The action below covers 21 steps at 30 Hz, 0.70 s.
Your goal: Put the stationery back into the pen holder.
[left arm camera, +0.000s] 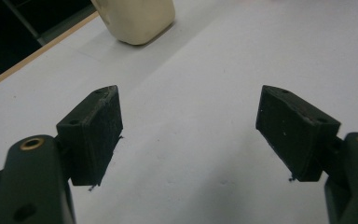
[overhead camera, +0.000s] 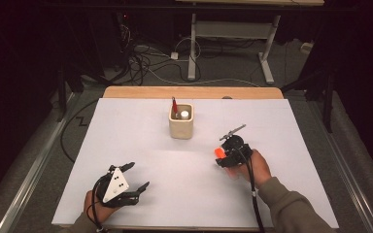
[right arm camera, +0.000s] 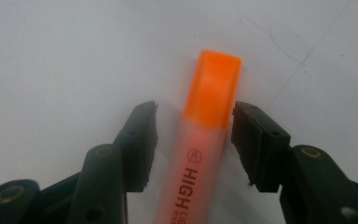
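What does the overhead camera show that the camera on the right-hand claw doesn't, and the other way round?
The high view alone takes in the cream pen holder with a red pen standing in it, the left claw held open, the person's hands and the floor cables. The right gripper view alone gives the close detail: the "HIGH" lettering on the highlighter's barrel and a jaw on either side of it, with a gap showing at the left one. Both share the orange highlighter, the right claw and the white table.

Highlighter (right arm camera: pixel 200 154) between right tongs (right arm camera: pixel 193 140)
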Each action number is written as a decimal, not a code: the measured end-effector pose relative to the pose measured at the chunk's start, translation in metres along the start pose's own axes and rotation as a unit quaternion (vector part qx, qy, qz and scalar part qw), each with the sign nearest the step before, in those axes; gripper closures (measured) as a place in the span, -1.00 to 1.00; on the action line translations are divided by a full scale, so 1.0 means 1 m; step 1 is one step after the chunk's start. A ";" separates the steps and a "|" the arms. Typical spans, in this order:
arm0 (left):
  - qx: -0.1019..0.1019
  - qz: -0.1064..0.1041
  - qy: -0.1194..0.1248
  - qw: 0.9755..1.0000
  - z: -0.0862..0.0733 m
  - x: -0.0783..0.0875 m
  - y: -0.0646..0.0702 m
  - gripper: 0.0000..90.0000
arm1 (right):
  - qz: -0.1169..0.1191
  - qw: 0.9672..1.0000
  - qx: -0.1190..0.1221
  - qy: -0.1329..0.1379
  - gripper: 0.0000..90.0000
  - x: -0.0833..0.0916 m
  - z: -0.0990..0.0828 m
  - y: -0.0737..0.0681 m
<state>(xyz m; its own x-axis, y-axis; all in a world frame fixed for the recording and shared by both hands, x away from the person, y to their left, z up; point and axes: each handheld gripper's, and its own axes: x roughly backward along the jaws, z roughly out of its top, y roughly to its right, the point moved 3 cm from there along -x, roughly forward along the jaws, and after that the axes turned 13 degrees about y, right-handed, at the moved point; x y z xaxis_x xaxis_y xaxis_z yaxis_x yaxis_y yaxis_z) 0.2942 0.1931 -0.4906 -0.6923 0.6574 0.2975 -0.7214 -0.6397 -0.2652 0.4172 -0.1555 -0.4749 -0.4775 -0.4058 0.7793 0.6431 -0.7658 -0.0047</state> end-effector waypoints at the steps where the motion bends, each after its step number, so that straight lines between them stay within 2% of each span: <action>1: -0.002 0.000 -0.001 1.000 0.000 0.000 0.000 -0.51 | -0.001 1.000 0.002 -0.004 0.22 -0.003 0.000 0.000; 5: 0.000 -0.002 -0.003 1.000 -0.001 -0.001 0.001 -0.51 | -0.007 1.000 0.005 -0.020 0.31 -0.007 0.005 0.000; 6: 0.000 -0.004 -0.004 1.000 -0.001 -0.002 0.001 -0.51 | -0.012 1.000 -0.009 -0.024 0.34 -0.007 0.005 0.000; 8: -0.003 -0.005 -0.006 1.000 -0.001 -0.003 0.002 -0.51 | -0.010 0.999 0.002 -0.031 0.36 -0.009 0.008 0.001; 13: -0.003 -0.009 -0.005 1.000 0.000 -0.005 0.003 -0.51 | -0.008 0.999 0.003 -0.049 0.44 -0.012 0.014 0.002; 19: 0.000 -0.006 0.000 1.000 0.000 -0.005 0.002 -0.51 | -0.004 0.999 0.019 -0.036 0.49 -0.011 0.013 0.003; 21: 0.000 -0.006 -0.002 1.000 0.000 -0.005 0.002 -0.51 | -0.001 0.999 0.025 -0.022 0.49 -0.011 0.011 0.003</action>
<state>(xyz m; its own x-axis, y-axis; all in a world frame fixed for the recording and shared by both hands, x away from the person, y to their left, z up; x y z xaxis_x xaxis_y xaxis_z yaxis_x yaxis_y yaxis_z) 0.2963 0.1885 -0.4926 -0.6840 0.6628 0.3048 -0.7292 -0.6319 -0.2626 0.4307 -0.1480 -0.4763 -0.4527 -0.3816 0.8059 0.6718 -0.7403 0.0268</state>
